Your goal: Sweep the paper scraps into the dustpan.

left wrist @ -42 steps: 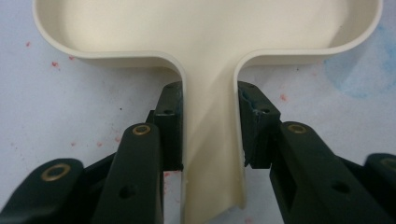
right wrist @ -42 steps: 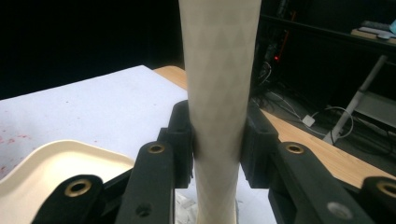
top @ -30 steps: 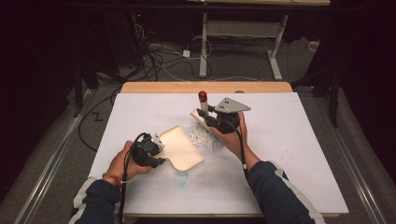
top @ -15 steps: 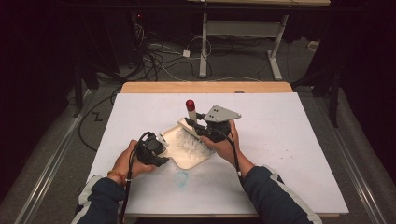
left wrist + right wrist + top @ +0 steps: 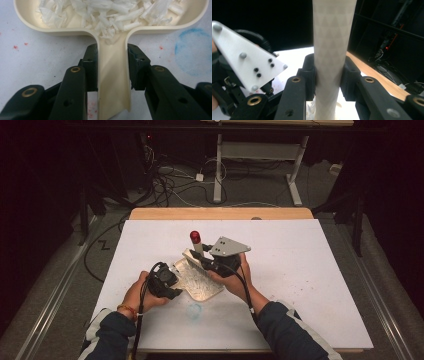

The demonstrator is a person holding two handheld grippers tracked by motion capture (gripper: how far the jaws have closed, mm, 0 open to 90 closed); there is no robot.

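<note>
Your left hand-held gripper (image 5: pixel 112 67) is clenched on the handle of a cream dustpan (image 5: pixel 113 82), its pads pressing both sides. The dustpan lies on the white table (image 5: pixel 310 270), near its middle, and holds a heap of white shreds (image 5: pixel 110 11). Your right hand-held gripper (image 5: pixel 329 75) grasps a pale brush handle (image 5: pixel 332 50), held upright with its red tip (image 5: pixel 195 237) on top, just above the dustpan's far edge.
</note>
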